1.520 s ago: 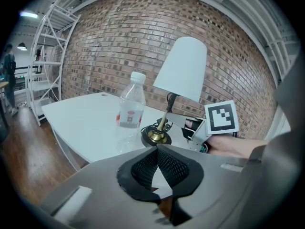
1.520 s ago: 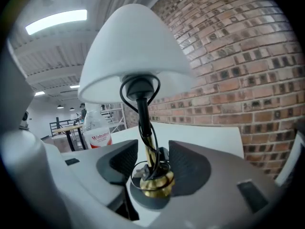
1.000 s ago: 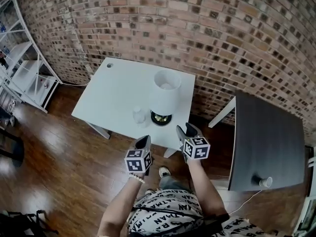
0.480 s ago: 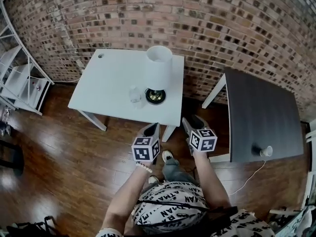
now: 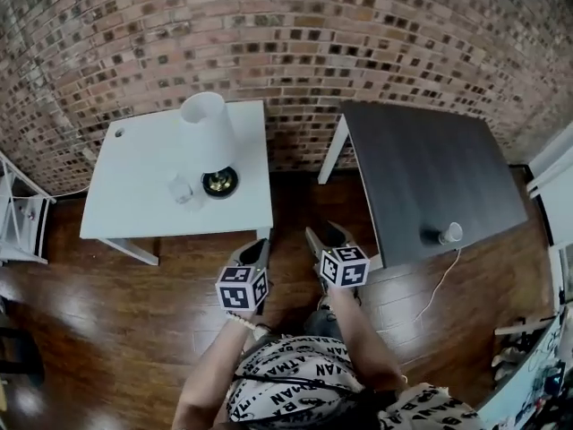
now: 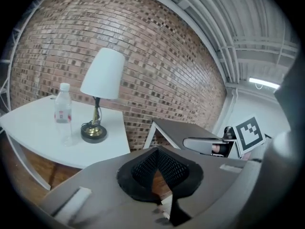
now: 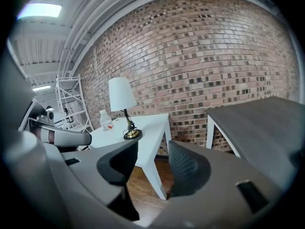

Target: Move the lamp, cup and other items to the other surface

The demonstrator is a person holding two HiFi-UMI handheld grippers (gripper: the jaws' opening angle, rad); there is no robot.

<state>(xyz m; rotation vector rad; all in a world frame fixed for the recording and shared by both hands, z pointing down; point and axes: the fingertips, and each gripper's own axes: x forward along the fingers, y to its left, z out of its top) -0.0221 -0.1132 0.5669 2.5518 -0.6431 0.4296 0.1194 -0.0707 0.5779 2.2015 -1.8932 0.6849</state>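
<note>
Above wood floor (image 5: pixel 134 312), between two tables, both my claws hang in air, touching nothing. My left gripper (image 5: pixel 260 246): jaw tips pressed together, nothing held. My right gripper (image 5: pixel 325 234): jaws partway apart, only floor and white table's leg seen through gap. White table (image 5: pixel 125 204) on my left, by brick wall (image 5: pixel 358 34): lamp (image 5: pixel 208 133), white shade, brass base, upright near right edge; clear water bottle (image 5: pixel 182 189) just beside base. Dark table (image 5: pixel 421 159) on my right: white cup (image 5: pixel 450 233) near front edge, well apart from lamp.

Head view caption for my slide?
Left gripper and right gripper, empty, facing gap between white table (lamp, bottle) and dark table (cup).
</note>
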